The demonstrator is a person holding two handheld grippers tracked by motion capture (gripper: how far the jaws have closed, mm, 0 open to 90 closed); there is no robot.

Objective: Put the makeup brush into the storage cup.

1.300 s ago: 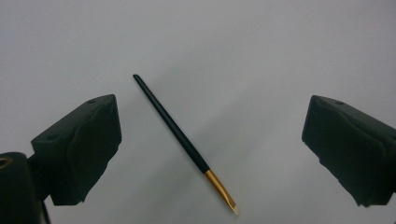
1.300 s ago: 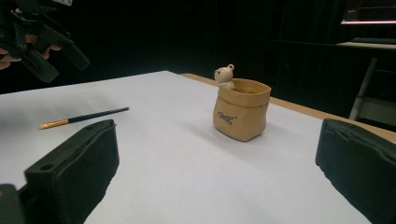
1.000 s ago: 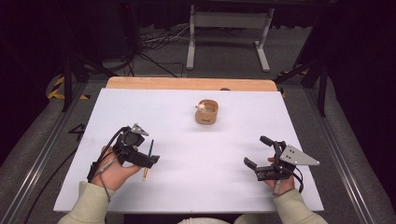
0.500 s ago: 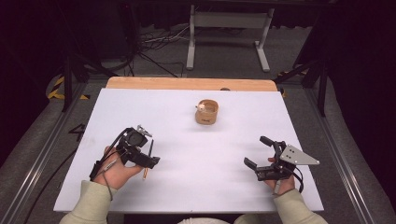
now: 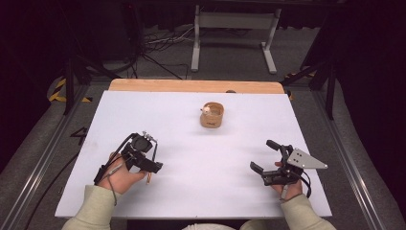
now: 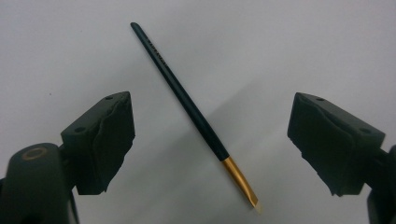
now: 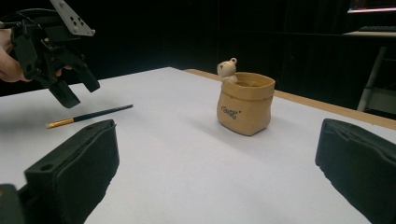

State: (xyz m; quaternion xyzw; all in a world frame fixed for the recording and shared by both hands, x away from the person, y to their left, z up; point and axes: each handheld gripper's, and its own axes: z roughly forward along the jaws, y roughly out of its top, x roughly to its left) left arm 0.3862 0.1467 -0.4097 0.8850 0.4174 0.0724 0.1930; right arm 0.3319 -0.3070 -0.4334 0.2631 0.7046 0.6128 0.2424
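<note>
Moved: left gripper (image 5: 152, 173) jaws narrowing, apart over paintbrush (image 6: 194, 112) (untouched).
Right gripper (image 5: 262, 155): apart, empty.
Left: grasp, likely pot (image 5: 212, 115).

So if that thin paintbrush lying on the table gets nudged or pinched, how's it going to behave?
The paintbrush has a slim, round-looking handle lying flat on the table, so a sideways nudge would probably roll it. It looks stiff and light. The left claw, its jaws just closing, straddles it without touching; pinching so thin a thing could make it slip or pivot.
</note>
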